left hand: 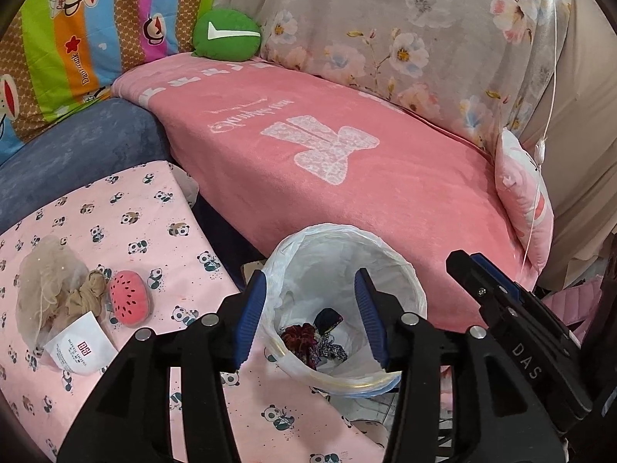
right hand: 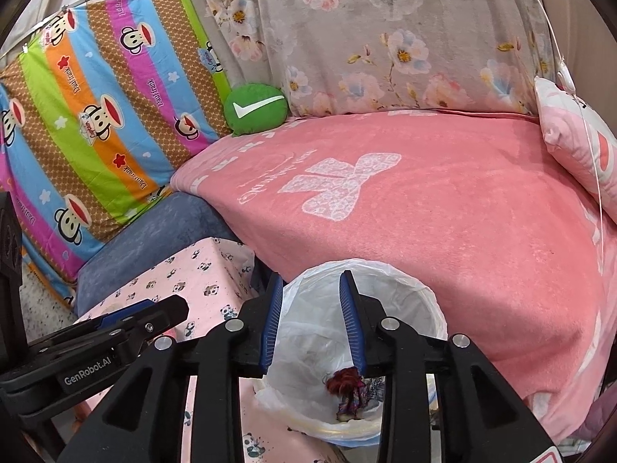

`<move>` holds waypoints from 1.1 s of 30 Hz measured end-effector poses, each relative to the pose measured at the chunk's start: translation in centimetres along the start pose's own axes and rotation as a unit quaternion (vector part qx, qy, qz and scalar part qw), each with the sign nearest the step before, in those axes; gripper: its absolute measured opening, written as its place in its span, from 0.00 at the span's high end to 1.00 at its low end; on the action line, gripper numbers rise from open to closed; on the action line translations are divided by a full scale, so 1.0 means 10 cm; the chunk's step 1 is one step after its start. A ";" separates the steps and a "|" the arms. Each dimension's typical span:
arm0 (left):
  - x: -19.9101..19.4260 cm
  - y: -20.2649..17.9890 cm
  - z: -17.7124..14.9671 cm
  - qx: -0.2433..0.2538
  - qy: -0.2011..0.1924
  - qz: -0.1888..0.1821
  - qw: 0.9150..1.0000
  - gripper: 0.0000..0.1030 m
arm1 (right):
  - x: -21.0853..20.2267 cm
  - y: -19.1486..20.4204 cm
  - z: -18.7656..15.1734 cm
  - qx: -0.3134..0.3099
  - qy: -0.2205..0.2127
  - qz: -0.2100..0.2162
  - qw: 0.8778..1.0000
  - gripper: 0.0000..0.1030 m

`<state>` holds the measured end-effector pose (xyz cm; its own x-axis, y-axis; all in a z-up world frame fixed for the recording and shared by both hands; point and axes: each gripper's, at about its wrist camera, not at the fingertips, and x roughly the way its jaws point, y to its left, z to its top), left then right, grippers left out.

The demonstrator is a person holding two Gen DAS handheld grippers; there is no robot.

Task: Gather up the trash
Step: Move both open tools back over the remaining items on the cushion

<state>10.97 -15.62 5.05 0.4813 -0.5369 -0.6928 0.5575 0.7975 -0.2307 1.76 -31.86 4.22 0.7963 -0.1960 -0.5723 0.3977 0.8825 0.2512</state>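
The left gripper [left hand: 310, 316] is hovering above the trash bin [left hand: 408, 270], its ribbed blue pads [left hand: 252, 316] standing wide apart with nothing between them. The right gripper [right hand: 310, 322] is hanging over the same bin [right hand: 432, 308], its ridged blue fingers [right hand: 349, 320] spread moderately and also gripping nothing. The bin is a round tub lined with a thin, crinkled white plastic bag [left hand: 281, 270]; at its bottom a dark red frilly scrunchie [left hand: 299, 341] and patterned fabric scraps [left hand: 331, 320] are lying bunched together.

Beside the bin, a soft pink cloth printed with small pandas [left hand: 127, 208] is covering a flat surface. On it a filmy beige mesh bundle [left hand: 46, 281] is sitting against crumpled tan fabric [left hand: 86, 293], with a white paper tag [left hand: 83, 349] overlapping them and a plush watermelon-slice toy [left hand: 129, 299] just beside.

Farther back, a fuzzy pink blanket [left hand: 347, 177] is spreading over the sofa seat, a round green cushion [left hand: 227, 36] is resting at its far corner, and floral grey fabric [left hand: 385, 31] and a striped cartoon-monkey sheet [left hand: 77, 38] are draping behind.
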 end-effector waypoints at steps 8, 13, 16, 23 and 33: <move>-0.13 0.19 -0.03 -0.019 -0.006 0.010 1.000 0.56 | -0.02 0.22 -0.04 -0.018 0.004 0.011 1.000 0.63; -0.23 0.32 -0.06 -0.030 -0.010 0.015 0.999 0.54 | -0.03 0.41 -0.09 -0.033 0.010 0.021 0.999 0.62; -0.30 0.43 -0.09 -0.039 -0.017 0.023 0.999 0.43 | -0.03 0.54 -0.13 -0.044 0.014 0.027 0.999 0.61; -0.44 0.73 -0.18 -0.059 -0.026 0.046 0.997 0.42 | -0.03 0.82 -0.20 -0.066 0.021 0.041 0.997 0.56; -0.59 1.42 -0.37 -0.113 -0.028 0.096 0.989 0.33 | 0.06 1.30 -0.38 -0.096 0.042 0.066 0.992 0.51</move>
<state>13.56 -0.17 3.35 0.6030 -0.3798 -0.7015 0.2909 0.9235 -0.2499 5.70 -18.93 4.16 0.7910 -0.0444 -0.6102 0.1922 0.9649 0.1789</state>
